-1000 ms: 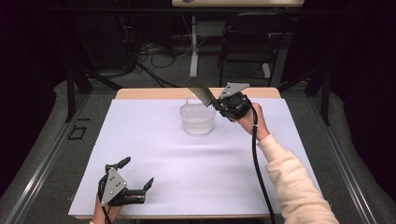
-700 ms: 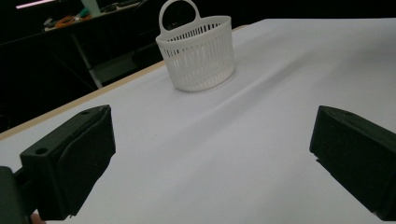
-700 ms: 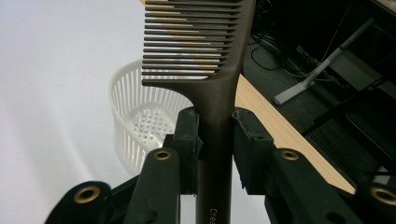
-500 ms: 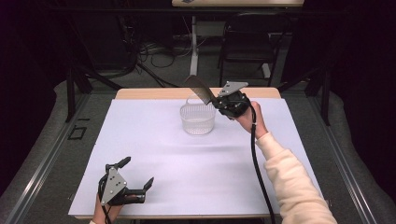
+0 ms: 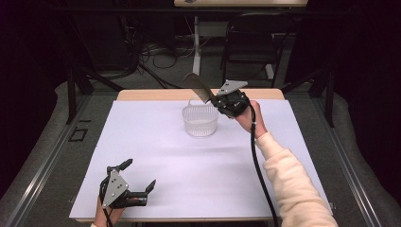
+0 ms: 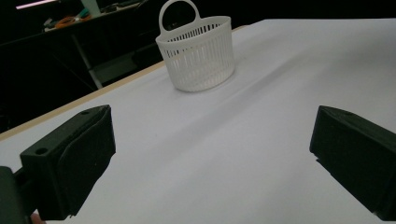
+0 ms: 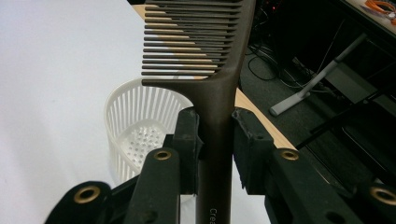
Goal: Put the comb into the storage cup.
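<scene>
Comb (image 7: pixel 210 70), teeth cut off above, sits clamped in right tool (image 7: pixel 215 140) over basket (image 7: pixel 135 126).

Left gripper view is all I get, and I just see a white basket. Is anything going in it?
Observer: The right gripper holds a dark comb by its handle.
Operator: Where is the comb?
Observer: In the high view it is up in the air, above the far rim of the basket.
Operator: Is the basket empty?
Observer: The part of its holed floor that shows in the right gripper view is bare.
Operator: And my gripper?
Observer: The left gripper is open, low over the table's near edge.
</scene>
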The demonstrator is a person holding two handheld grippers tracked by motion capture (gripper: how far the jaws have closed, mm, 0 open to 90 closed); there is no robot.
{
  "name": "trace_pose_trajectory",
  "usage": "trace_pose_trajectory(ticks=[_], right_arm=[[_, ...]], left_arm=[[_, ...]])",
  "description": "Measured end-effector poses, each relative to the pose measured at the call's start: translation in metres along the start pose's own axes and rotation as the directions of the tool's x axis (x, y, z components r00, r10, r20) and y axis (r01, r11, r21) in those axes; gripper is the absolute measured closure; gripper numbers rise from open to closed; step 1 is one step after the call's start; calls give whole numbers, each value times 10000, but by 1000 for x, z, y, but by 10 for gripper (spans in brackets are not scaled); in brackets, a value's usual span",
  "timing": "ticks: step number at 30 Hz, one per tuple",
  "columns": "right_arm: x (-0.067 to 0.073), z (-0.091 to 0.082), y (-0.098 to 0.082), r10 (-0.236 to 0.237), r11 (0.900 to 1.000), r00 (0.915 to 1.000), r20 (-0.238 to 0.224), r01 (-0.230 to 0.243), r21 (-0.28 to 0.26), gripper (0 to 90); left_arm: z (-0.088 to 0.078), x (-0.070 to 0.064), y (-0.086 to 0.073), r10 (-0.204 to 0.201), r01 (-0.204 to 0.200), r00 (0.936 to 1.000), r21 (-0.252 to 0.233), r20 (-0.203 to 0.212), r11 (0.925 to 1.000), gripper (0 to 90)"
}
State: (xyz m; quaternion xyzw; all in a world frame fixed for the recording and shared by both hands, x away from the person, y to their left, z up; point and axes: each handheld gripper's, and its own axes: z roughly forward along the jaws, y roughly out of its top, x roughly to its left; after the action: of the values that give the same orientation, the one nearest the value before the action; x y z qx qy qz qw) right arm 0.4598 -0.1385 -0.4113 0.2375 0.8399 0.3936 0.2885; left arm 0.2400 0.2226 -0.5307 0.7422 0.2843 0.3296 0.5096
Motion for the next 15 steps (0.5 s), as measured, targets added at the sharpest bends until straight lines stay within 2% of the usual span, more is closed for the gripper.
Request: trace_pose_trajectory(ticks=[8, 15], right_arm=[[-1, 3, 6, 158, 9996, 9998, 110, -155, -247, 723], [1, 5, 11, 20, 9993, 9999, 160, -14, -363, 724]], left_arm=[[0, -1, 0, 24, -24, 10000, -9, 27, 10000, 1], [0, 0, 0, -9, 9, 10000, 1, 19, 10000, 1]])
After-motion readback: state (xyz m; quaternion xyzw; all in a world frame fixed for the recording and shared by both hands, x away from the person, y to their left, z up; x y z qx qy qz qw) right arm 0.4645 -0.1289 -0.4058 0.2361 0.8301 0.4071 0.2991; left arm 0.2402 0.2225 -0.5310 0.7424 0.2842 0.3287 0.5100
